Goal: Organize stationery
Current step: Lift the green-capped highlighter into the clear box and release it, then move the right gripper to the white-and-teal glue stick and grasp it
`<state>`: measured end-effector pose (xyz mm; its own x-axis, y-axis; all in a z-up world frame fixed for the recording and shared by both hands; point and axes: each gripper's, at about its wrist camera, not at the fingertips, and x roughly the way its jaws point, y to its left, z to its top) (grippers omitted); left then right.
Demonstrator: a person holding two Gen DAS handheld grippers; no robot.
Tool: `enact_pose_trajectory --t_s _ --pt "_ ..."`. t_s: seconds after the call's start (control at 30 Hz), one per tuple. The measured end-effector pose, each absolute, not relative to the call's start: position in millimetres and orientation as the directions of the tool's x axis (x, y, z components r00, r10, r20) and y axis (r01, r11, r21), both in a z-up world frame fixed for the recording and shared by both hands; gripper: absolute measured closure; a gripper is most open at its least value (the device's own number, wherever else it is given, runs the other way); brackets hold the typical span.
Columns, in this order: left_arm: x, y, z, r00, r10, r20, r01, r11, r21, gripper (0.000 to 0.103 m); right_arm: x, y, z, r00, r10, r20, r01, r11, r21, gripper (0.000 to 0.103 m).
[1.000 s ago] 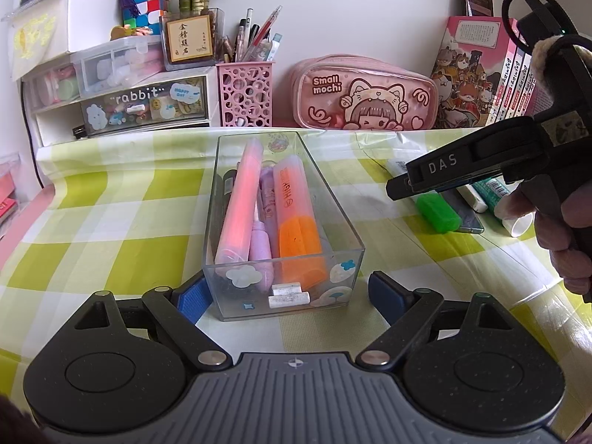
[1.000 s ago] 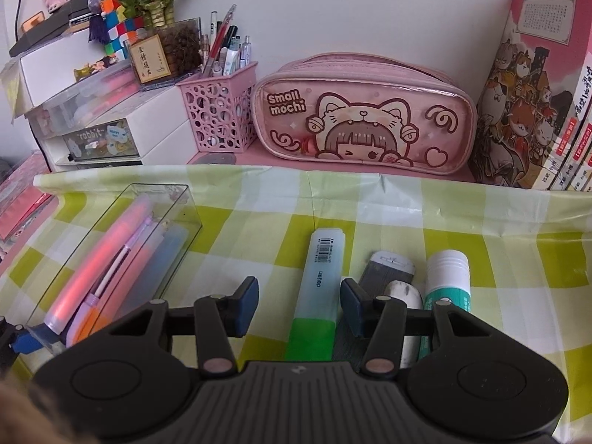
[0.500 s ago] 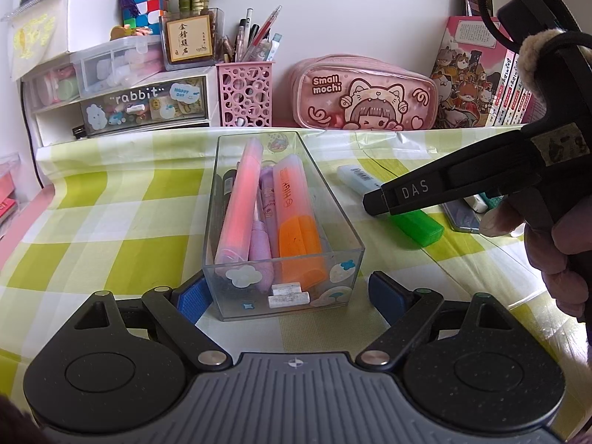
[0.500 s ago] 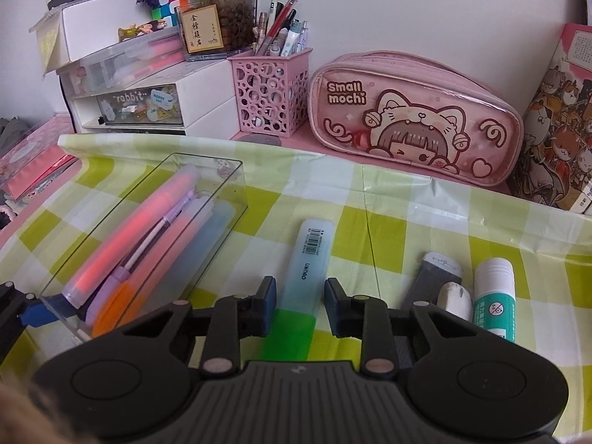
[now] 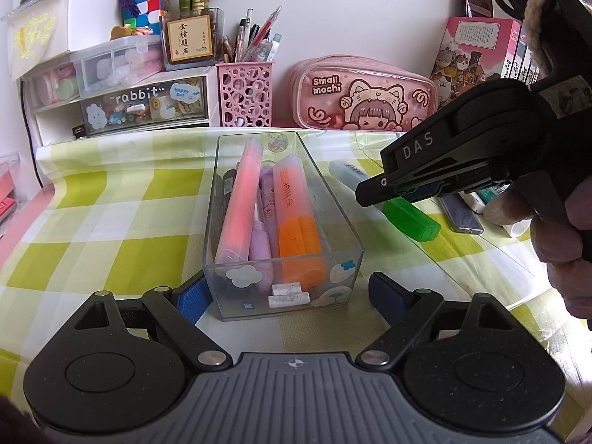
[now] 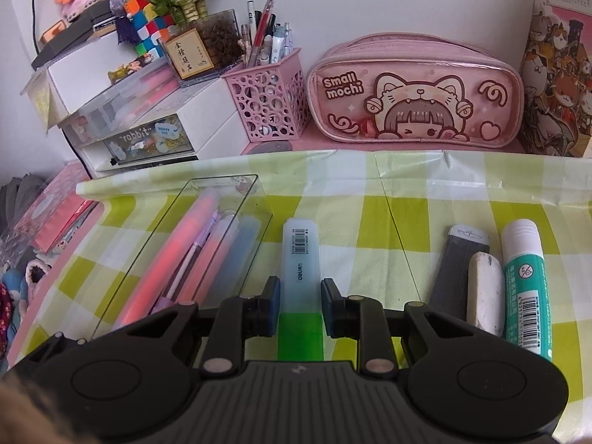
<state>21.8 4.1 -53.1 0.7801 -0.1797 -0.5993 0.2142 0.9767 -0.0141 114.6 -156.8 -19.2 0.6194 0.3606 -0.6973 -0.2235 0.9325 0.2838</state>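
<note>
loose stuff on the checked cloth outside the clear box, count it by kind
highlighter: 1 (green cap, between the right gripper fingers)
white eraser: 1
glue stick: 1
flat dark grey item, kind unclear: 1
total: 4

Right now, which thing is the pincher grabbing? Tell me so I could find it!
Find the clear box of markers on the green-checked cloth. Just right of it lies a highlighter, between the right tool's fingers. It alone has a pale blue body with a barcode and a bright green cap.
</note>
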Motion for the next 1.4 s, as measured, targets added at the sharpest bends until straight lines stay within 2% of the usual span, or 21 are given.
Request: enact_pose_trajectory --t_s 0.43,0.7,0.97,1.13,1.4 --pt "22 4 -53 0.78 -0.179 -0.6 0.214 0.977 -0.013 0.017 110 -164 12 0.652 0.423 -0.629 -0.176 0.892 0.417 0.064" --pt "22 4 -53 0.78 -0.18 -0.599 0.214 0.977 -0.014 0.017 117 -144 12 0.587 0.521 -0.62 -0.17 0.828 0.535 0.064" --pt "22 4 -53 0.78 -0.181 -0.599 0.214 0.977 -0.015 0.017 127 -124 12 0.557 0.493 -0.668 -0.14 0.849 0.509 0.064" --pt "21 3 -53 0.78 -0.184 -0.598 0.215 0.976 -0.019 0.017 126 -118 12 0.523 0.542 -0.658 -0.174 0.824 0.54 0.062" --pt "21 4 -53 0.78 -0.185 -0.598 0.215 0.976 -0.021 0.017 121 -118 15 0.529 0.535 -0.659 -0.188 0.831 0.524 0.062"
